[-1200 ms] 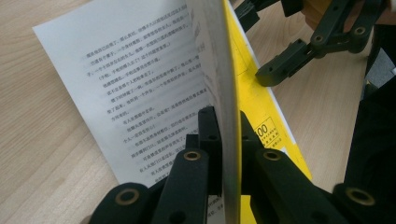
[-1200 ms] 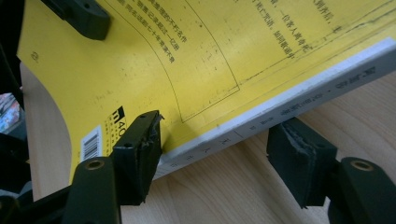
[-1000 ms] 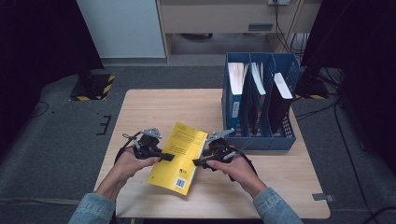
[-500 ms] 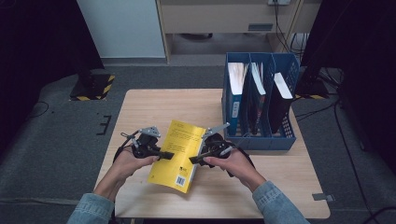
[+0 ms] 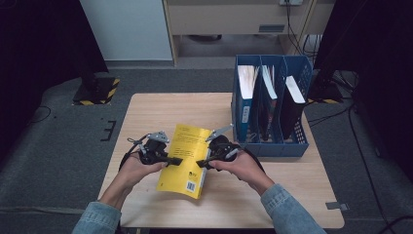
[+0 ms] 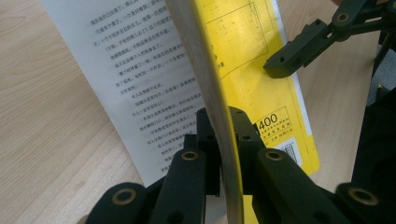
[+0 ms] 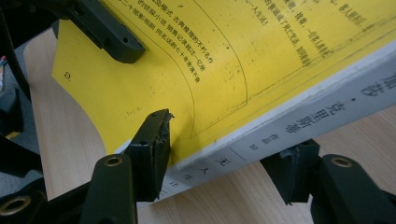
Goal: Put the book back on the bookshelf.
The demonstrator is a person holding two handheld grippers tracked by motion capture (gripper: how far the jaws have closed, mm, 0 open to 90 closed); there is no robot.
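A yellow paperback book [image 5: 187, 156] is held just above the wooden table [image 5: 160, 109], tilted, between both grippers. My left gripper [image 5: 174, 161] is shut on the book's open page edge. In the left gripper view its jaws pinch the yellow cover and the page block [image 6: 243, 70], and a printed white page hangs loose to the left. My right gripper [image 5: 200, 164] is shut on the spine side. In the right gripper view one jaw presses the yellow cover [image 7: 243, 60] and the other sits under the white spine.
A blue three-slot file holder [image 5: 270, 146] with books and folders stands on the table at the right, close behind my right hand. Bare tabletop lies to the left and toward the front. Dark floor surrounds the table.
My right gripper has edged a little left, toward the left one. The book stays gripped by both and has hardly moved.
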